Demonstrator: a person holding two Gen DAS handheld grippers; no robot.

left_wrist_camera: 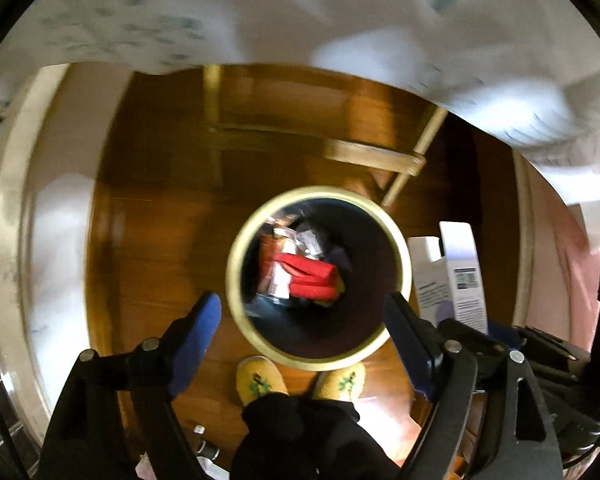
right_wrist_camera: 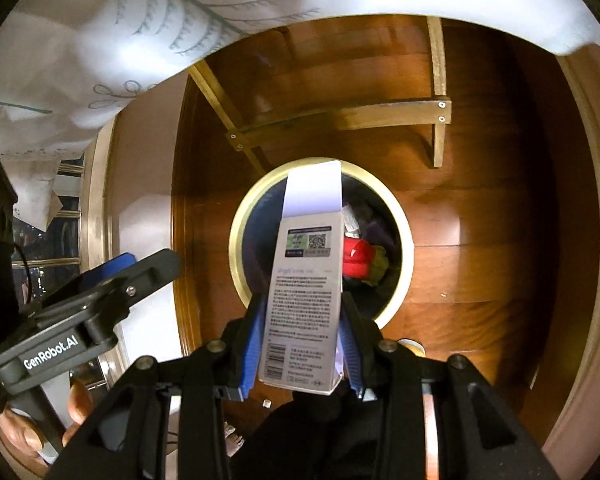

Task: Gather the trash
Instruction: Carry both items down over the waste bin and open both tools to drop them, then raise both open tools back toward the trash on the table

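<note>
The left gripper (left_wrist_camera: 306, 324) points almost straight down with its blue fingers (left_wrist_camera: 198, 328) spread wide and nothing between them. Through the gap, the left wrist view shows the round waste bin (left_wrist_camera: 236, 280) standing on the wooden floor (left_wrist_camera: 152, 240), its pale rim ringing a dark inside. In the bin lies a red package (left_wrist_camera: 310, 280) among other crumpled wrappers and scraps. At about 6 o'clock from the bin, just beside its rim, a pair of yellow slippers (left_wrist_camera: 260, 380) and dark trouser legs show.

The right gripper (right_wrist_camera: 302, 344) is clamped on a white carton (right_wrist_camera: 306, 300) printed with text, a barcode and a square code; its blue pads press the carton's two long sides near the lower end. The carton stands along the fingers, and its open top flap reaches over the bin (right_wrist_camera: 236, 248) toward the rim at 12 o'clock. The red package (right_wrist_camera: 356, 258) shows past the carton's edge at 3 o'clock.

In the left wrist view, the same carton (left_wrist_camera: 460, 276) stands at 3 o'clock of the bin, outside its rim. In the right wrist view, the left gripper (right_wrist_camera: 132, 268) sits at 9 o'clock of the bin, held by a hand (right_wrist_camera: 74, 408). A wooden frame (right_wrist_camera: 340, 120) lies on the floor at 12 o'clock beyond the bin, under a white cloth with a leaf print (right_wrist_camera: 140, 20).
</note>
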